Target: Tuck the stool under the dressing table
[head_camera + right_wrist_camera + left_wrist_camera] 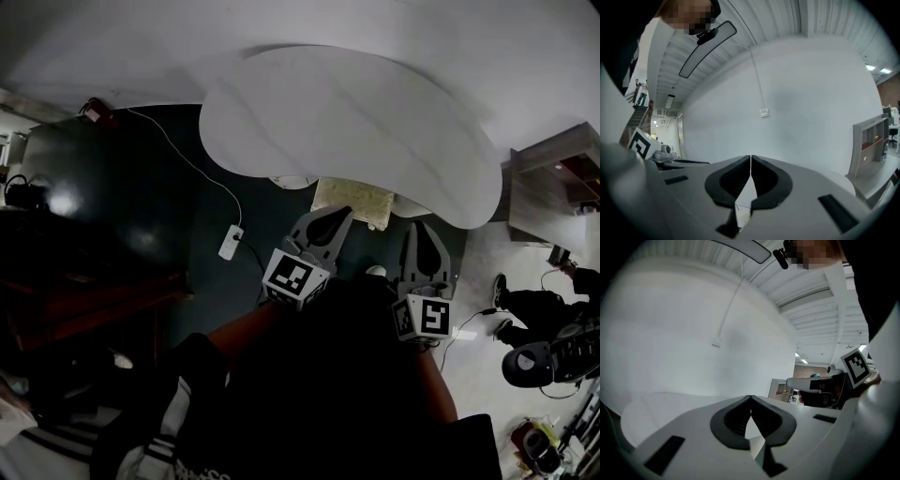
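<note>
The stool (352,200) stands at twelve o'clock from the person. Most of its pale yellowish seat is under the near edge of the white dressing table (347,112), with only a strip showing. The left gripper (339,217) hangs at the seat's seven o'clock and the right gripper (422,230) at its four o'clock. Both have their jaws pressed together on nothing, pointing over the surface toward the wall. I'd say the stool is as good as tucked, so neither gripper needs a hold on it.

White plug block on its cable (231,241), dark floor (159,202), grey shelf unit (548,183) at right edge
</note>
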The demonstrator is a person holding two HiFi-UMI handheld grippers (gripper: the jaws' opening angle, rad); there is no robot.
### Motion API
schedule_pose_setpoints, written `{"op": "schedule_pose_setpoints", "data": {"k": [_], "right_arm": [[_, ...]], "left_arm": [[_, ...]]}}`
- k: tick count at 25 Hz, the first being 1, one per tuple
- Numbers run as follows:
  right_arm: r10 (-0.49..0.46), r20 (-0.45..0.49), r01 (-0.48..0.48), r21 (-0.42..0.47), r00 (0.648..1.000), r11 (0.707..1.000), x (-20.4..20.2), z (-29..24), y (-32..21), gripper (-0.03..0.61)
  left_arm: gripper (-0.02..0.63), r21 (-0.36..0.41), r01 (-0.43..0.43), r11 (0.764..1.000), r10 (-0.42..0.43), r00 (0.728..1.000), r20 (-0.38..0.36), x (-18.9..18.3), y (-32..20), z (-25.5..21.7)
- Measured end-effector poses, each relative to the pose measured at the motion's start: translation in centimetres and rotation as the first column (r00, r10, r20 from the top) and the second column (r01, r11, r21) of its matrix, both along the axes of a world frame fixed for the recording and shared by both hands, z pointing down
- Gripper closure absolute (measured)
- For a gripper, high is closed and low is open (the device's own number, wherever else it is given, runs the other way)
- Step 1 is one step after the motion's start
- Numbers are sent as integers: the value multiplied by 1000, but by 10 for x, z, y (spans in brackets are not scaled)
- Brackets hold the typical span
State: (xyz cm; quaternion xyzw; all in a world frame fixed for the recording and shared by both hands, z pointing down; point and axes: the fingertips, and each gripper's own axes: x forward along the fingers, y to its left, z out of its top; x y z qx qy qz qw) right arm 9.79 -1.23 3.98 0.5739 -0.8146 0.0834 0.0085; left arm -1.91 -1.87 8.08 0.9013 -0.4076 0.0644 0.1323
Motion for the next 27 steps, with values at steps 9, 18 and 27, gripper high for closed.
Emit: {"op": "schedule_pose_setpoints", "data": {"k": [9, 18, 27], "right_arm": [[-44, -12, 44, 10, 999, 999, -21, -5, -3, 540], [-22, -46, 23, 18, 999, 1000, -18, -7, -3, 540], [-4, -66, 6, 26, 998, 1000, -12, -8, 0, 540]], "left_arm": [[598, 82, 28, 996, -26, 999, -28, -2, -6, -13], [598, 94, -12, 996, 16, 999, -41, 8, -7, -16], [598, 105, -36, 994, 38, 999, -25, 10, -5, -18]]}}
